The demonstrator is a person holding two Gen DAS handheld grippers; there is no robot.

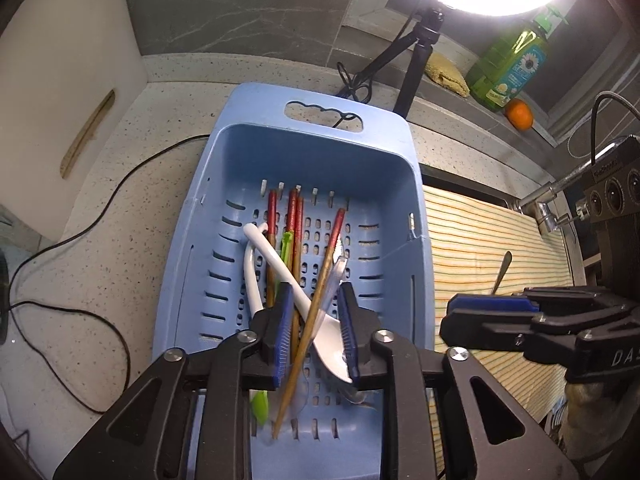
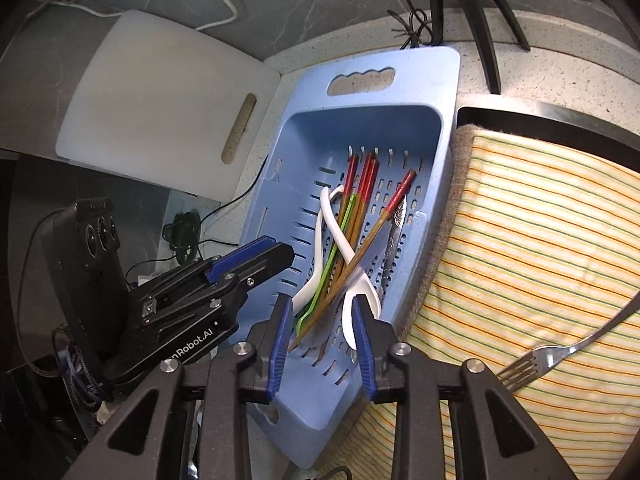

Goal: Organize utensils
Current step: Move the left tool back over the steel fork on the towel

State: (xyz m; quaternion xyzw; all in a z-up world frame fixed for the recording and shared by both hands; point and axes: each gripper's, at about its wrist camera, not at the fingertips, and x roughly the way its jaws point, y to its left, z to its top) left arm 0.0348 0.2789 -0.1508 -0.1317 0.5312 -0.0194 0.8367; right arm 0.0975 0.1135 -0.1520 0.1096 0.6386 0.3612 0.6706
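A blue perforated basket (image 1: 320,128) (image 2: 400,76) lies on the speckled counter. It holds several red-tipped wooden chopsticks (image 1: 294,216) (image 2: 362,188), two white spoons (image 1: 272,256) (image 2: 326,220), a green utensil (image 1: 286,246) and an ornate metal spoon (image 2: 394,236). My left gripper (image 1: 316,292) (image 2: 282,250) hovers open over the basket's near end, its pads clear of the utensils. My right gripper (image 2: 320,302) (image 1: 448,320) is open too, above the basket's near right corner, with nothing gripped. A metal fork (image 2: 560,352) rests on the striped cloth (image 2: 540,220) (image 1: 480,240).
A white cutting board (image 1: 60,100) (image 2: 160,120) leans at the left. Behind the basket stand a tripod (image 1: 412,64) with a ring light, a green soap bottle (image 1: 508,68), an orange (image 1: 519,115) and a yellow sponge (image 1: 444,74). Black cables (image 1: 80,236) cross the counter.
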